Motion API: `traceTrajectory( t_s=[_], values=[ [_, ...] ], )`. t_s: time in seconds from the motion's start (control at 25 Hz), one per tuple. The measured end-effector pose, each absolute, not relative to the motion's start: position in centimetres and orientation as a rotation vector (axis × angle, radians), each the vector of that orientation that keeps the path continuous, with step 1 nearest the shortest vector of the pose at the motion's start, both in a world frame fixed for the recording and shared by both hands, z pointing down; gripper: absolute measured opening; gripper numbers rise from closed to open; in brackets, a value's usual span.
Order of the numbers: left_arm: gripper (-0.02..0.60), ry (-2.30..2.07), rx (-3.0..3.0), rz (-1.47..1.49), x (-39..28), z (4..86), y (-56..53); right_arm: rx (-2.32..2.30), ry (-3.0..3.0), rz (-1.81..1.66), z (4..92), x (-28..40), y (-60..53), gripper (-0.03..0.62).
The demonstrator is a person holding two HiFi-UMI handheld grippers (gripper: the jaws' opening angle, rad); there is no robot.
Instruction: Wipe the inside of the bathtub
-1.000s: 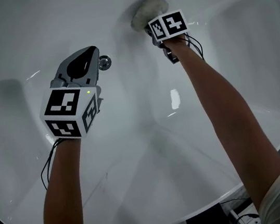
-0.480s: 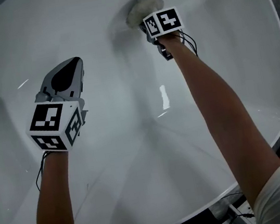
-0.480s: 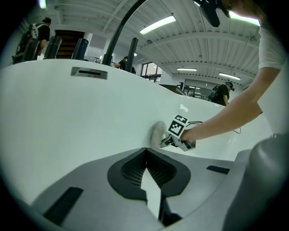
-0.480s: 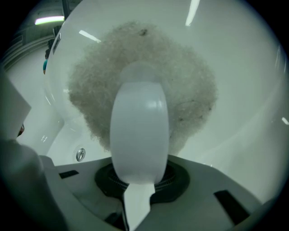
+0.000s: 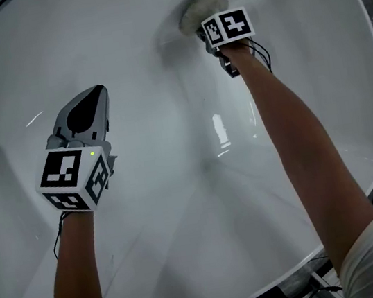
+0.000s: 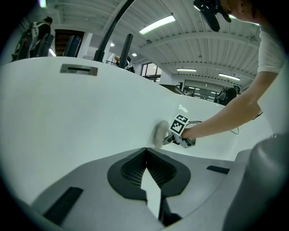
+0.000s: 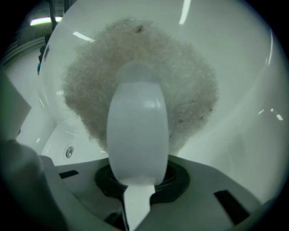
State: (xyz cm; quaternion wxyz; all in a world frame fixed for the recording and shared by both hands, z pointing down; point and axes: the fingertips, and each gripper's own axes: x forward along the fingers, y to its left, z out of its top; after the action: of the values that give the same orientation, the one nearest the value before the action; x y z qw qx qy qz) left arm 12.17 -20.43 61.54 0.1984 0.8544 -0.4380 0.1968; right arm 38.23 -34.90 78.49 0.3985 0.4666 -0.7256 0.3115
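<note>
**Scrub pad pressed to the bathtub's far wall**

The round, fluffy scrub pad (image 5: 193, 7) lies flat against the bathtub's (image 5: 181, 202) curved far wall, so its whole face meets the white surface. The right tongs (image 7: 137, 182) are clenched on the pad's white handle (image 7: 137, 126), with the arm stretched deep into the tub to bear on it. The left tongs (image 5: 96, 94) are closed on nothing and hover above the tub's left slope, probably to stay out of the wiping path.

Dim, ceiling-strip glare, fisheye edges dark, blurred.
</note>
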Motion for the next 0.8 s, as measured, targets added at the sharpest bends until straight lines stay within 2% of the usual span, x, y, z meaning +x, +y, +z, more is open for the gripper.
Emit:
traceTrajectory(
  t_s=[0.56, 0.8],
  values=[
    [0.011, -1.206, 2.411, 0.507, 17.2, 61.0, -22.7, 1.276, -1.765, 0.754, 77.0, 46.3, -37.3, 0.097],
    [0.011, -1.196, 2.406, 0.510, 17.0, 60.6, -22.8, 1.284, -1.761, 0.764, 76.3, 46.7, -36.7, 0.097]
  ],
)
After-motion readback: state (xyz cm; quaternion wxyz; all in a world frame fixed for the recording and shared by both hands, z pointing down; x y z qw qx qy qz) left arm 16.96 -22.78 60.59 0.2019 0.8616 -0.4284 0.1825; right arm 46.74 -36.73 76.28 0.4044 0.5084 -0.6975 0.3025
